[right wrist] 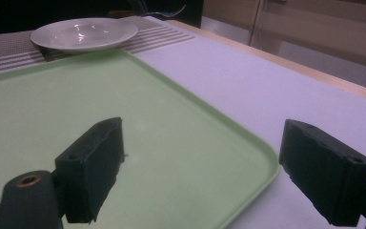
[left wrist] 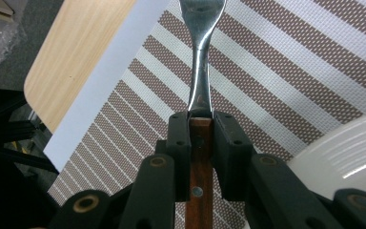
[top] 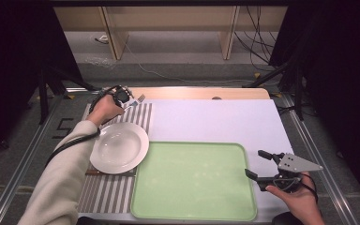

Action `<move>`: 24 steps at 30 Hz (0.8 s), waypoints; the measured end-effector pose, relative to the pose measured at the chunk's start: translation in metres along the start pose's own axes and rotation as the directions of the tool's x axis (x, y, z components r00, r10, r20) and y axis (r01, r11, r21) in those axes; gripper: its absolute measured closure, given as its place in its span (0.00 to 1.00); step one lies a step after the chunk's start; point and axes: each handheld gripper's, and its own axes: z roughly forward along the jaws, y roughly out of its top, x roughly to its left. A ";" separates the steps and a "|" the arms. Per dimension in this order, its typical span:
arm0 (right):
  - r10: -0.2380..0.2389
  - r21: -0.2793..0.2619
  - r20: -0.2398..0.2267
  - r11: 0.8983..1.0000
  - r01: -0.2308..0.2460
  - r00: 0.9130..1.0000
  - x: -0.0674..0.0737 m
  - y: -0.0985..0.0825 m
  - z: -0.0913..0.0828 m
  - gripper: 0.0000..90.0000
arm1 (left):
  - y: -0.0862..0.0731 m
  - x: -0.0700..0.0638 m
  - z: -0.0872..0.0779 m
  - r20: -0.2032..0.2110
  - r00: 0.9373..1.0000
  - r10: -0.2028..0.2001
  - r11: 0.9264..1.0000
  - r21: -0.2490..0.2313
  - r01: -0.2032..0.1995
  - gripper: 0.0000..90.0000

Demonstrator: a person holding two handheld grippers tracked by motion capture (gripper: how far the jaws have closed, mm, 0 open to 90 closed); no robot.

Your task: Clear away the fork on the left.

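Observation:
A fork [left wrist: 200, 67] with a wooden handle and steel neck is clamped between the jaws of my left gripper [left wrist: 201, 126], which is shut on the handle. In the high view this gripper [top: 127, 100] hovers over the far end of the striped placemat [top: 143, 115], the fork's tines [top: 141, 98] pointing right. A white plate [top: 119, 147] lies on the mat just below it. My right gripper [top: 261, 165] stands open near the right edge of the green tray [top: 192, 180], with nothing between its jaws [right wrist: 202, 140].
A brown handle [top: 93, 172] pokes out from under the plate's near edge. The white table sheet [top: 215, 119] stretches behind the tray, with a wooden table edge [top: 197, 92] beyond. Dark stands and cables are on the floor at the back.

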 end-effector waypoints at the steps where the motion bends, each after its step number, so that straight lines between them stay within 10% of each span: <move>1: 0.001 0.000 0.000 1.000 -0.001 1.000 0.000 0.000 0.000 0.18 | 0.000 0.000 0.000 0.000 1.000 0.000 1.000 0.000 0.000 0.86; 9: 0.002 0.001 0.005 1.000 -0.002 1.000 0.000 0.000 -0.001 0.18 | -0.002 -0.017 -0.024 0.021 0.999 -0.050 0.998 -0.034 0.051 0.86; 24: 0.004 -0.003 0.006 1.000 -0.004 1.000 0.000 0.000 -0.002 0.18 | -0.007 -0.060 -0.049 0.091 0.996 -0.023 0.998 -0.063 0.028 0.86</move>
